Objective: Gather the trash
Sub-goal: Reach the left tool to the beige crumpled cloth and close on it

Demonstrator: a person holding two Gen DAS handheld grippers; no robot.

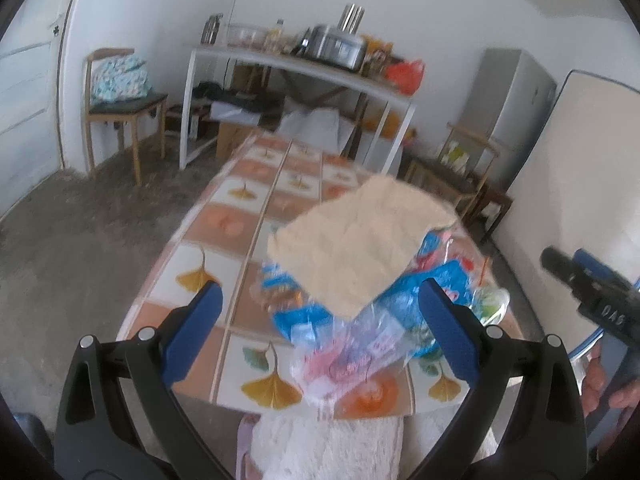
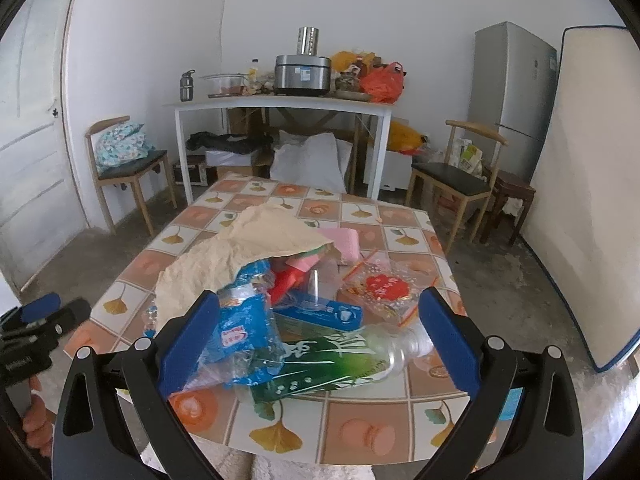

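- Right wrist view shows the trash heaped on the table near its front edge, with the right gripper released, its blue fingers spread wide on either side of the green-labelled bottle and closed on nothing.
- Closing here could pinch only the loose blue wrapper draped over the bottle's left end, so the bottle would stay behind or roll toward the table's front edge.
- Round, clear plastic is likely slick; a squeeze off its middle may squirt it sideways into the red-printed packet beyond it.
- Left wrist view shows the left gripper also released and empty, fingers apart above the heap; this frame is blurred, so its height over the table is unclear.
- Crumpled brown paper covers the far part of the heap, hiding smaller pieces that could be missed.
- Both grippers sit near each other over one pile, so reaching together risks a collision.
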